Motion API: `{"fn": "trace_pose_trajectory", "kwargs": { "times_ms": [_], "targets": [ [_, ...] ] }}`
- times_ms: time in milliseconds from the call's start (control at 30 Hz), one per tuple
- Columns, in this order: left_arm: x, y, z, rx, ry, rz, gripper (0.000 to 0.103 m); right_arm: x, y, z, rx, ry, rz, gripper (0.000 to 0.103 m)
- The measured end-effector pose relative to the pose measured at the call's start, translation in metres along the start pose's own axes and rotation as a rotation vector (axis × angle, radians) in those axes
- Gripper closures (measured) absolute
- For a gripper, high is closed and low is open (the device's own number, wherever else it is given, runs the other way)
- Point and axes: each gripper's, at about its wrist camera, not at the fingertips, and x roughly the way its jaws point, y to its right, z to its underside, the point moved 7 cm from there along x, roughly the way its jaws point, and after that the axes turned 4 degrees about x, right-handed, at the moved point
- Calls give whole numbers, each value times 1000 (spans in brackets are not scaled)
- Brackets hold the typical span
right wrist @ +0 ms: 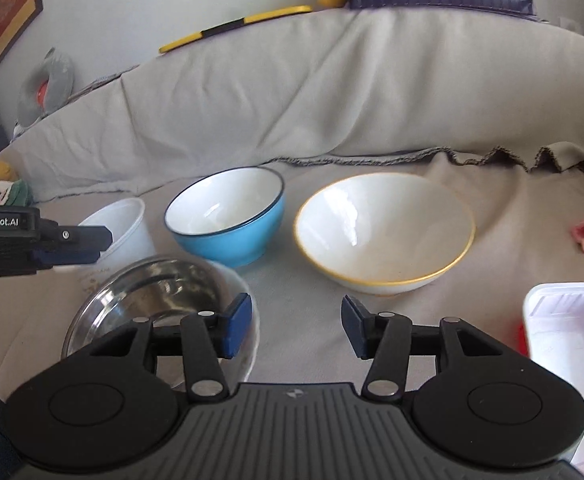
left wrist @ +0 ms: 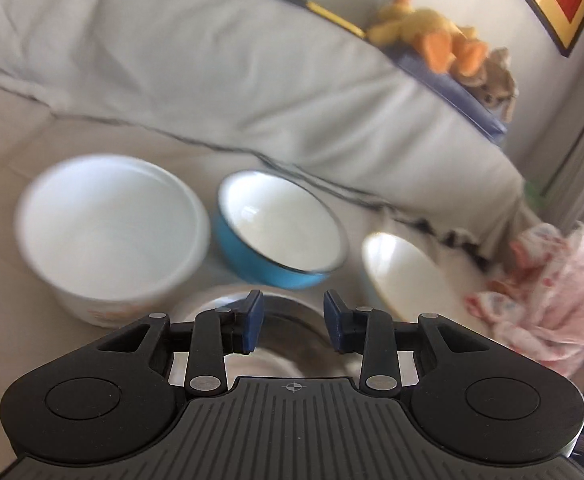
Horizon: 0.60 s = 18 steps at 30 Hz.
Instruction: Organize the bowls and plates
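While the steel bowl (right wrist: 160,292) is sitting just below both tools, the left gripper (left wrist: 293,325) is hovering narrowly parted, the right gripper (right wrist: 295,326) gaping wide, both empty.

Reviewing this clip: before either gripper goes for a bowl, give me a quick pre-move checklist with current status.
1. Left gripper open and empty: ok.
2. Right gripper open and empty: ok.
3. Steel bowl nested inside a white bowl: ok.
4. Blue bowl and gold-rimmed white bowl upright, apart from each other: ok.
5. White plastic container free of the blue bowl: cannot tell, blurred.
6. White tray clear of the right gripper's path: cannot tell.
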Motion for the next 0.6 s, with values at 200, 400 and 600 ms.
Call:
{"fn": "trace_pose_trajectory", "kwargs": {
  "times_ms": [200,400,600],
  "targets": [
    [65,50,-2,29,-107,84,67,8,79,-33,161,-15,108,51],
    [135,67,-8,31,-190,53,67,40,139,-57,306,-70,81,51],
    [178,79,-17,81,-219,25,78,95,149,-63,333,-164,60,61]
  ]
}}
